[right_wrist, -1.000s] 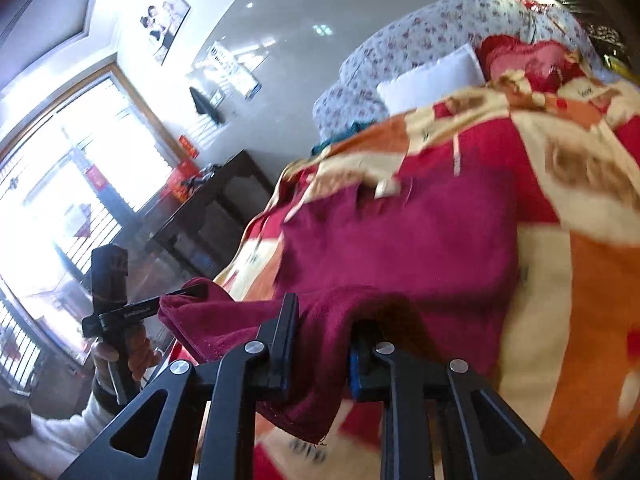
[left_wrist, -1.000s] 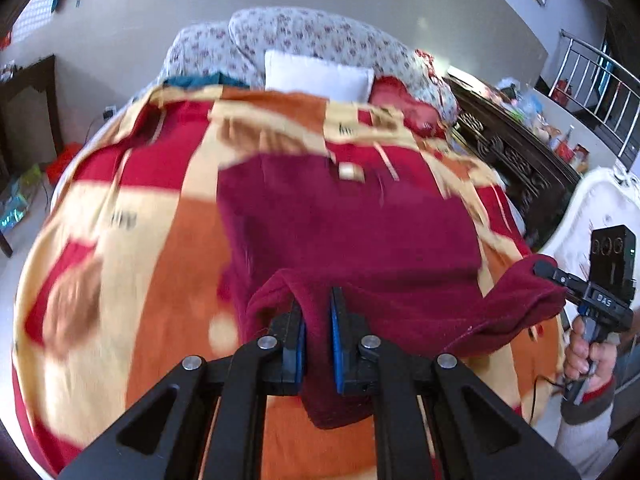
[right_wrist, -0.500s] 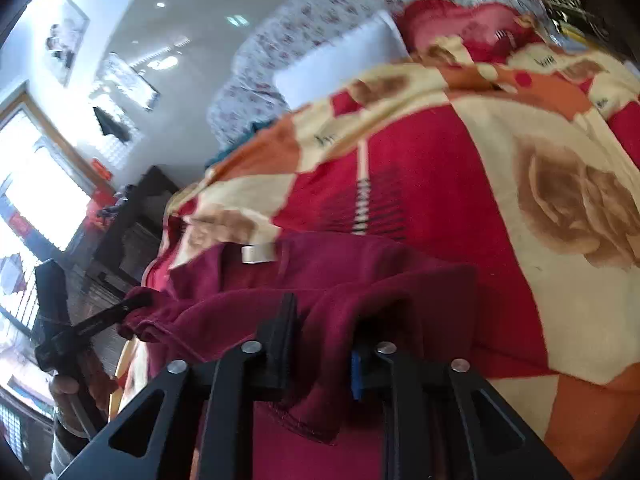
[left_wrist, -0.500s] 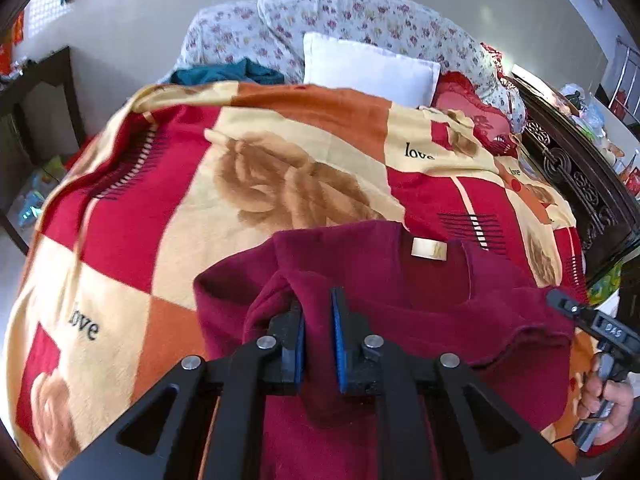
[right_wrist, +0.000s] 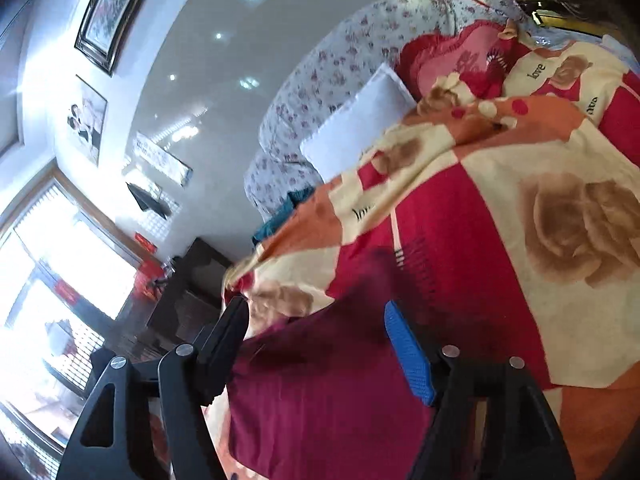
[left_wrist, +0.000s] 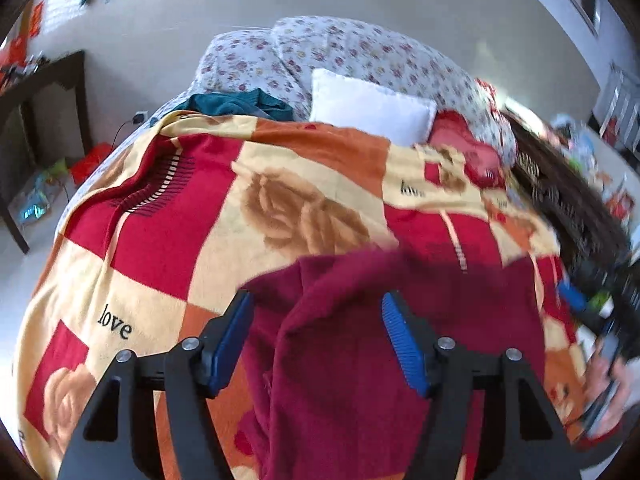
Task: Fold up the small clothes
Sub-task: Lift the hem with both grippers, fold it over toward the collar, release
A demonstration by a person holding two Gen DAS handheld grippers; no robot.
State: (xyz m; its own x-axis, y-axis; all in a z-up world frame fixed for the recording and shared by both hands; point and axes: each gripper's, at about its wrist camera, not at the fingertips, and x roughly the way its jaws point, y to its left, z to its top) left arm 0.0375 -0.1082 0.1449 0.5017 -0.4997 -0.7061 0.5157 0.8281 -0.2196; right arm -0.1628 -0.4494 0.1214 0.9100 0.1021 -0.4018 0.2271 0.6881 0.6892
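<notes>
Item: maroon garment, lying folded on the patterned blanket, near edge. Step, as judged: release after a fold. Lift both tools straight up so your pads drag no cloth; then smooth the raised ridge. Left gripper: jaws wide apart, straddling the ridge, clamping nothing. Right gripper: jaws wide apart above the garment, holding nothing.

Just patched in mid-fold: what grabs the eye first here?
The dark red garment lies low in the middle on the checked rose blanket. Both the left gripper and right gripper gape open over it. A white pillow sits behind, against the flowered bedding.
</notes>
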